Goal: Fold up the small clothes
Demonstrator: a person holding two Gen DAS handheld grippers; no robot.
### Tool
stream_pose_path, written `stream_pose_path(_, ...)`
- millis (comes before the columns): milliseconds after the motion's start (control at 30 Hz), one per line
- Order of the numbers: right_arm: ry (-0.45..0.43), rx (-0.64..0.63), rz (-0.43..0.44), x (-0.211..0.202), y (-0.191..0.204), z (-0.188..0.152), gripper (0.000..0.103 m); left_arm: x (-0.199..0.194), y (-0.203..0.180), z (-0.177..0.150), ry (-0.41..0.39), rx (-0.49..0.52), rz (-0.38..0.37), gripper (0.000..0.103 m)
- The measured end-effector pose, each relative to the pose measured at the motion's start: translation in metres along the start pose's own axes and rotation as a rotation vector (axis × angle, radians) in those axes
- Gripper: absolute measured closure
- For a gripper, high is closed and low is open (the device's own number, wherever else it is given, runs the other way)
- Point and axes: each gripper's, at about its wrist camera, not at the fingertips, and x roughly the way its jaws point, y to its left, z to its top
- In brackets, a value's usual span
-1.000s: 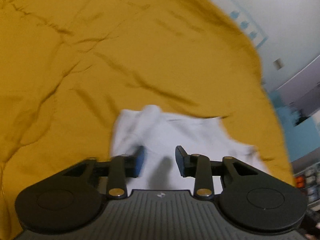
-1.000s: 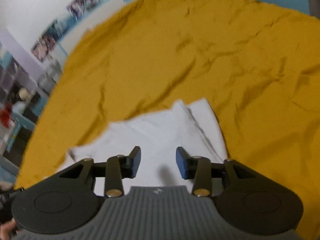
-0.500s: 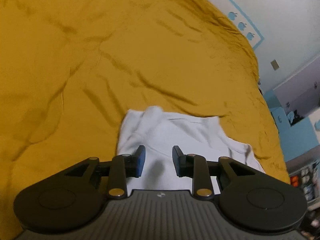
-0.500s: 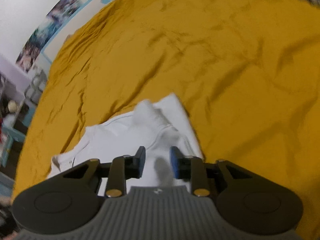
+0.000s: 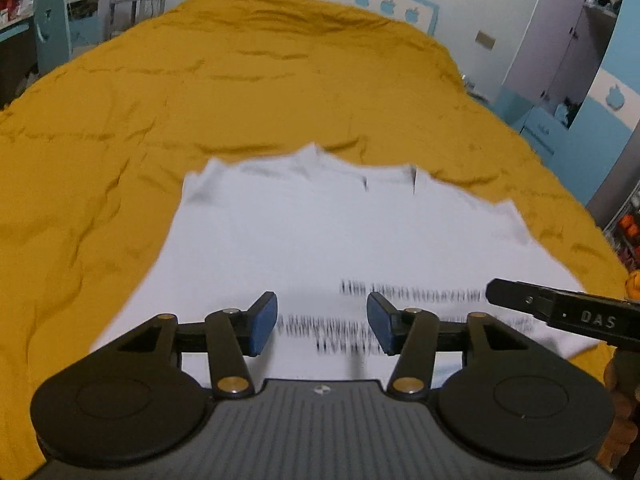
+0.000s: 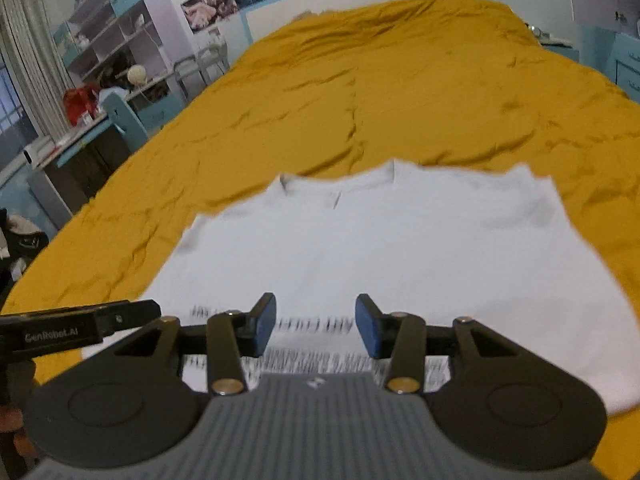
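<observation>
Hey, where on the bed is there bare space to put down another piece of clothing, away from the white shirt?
The yellow bedspread is bare beyond the white shirt, up to the headboard wall, and in a broad stretch to the shirt's left. On its right a narrower strip runs to the bed's edge. It is crowded near the printed hem, under the left gripper and right gripper.

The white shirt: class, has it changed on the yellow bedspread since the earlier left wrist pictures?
Yes. The white shirt, earlier bunched with a raised fold, now lies spread flat and wide across the yellow bedspread.
</observation>
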Motion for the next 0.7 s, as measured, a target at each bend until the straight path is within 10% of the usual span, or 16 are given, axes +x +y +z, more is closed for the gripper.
stream_pose_path(700,0.007,-0.002,0.025,-0.013,0.012,-0.024,0.056,-0.005,-0.006,-0.033,0.069,0.029,0.016,0.032)
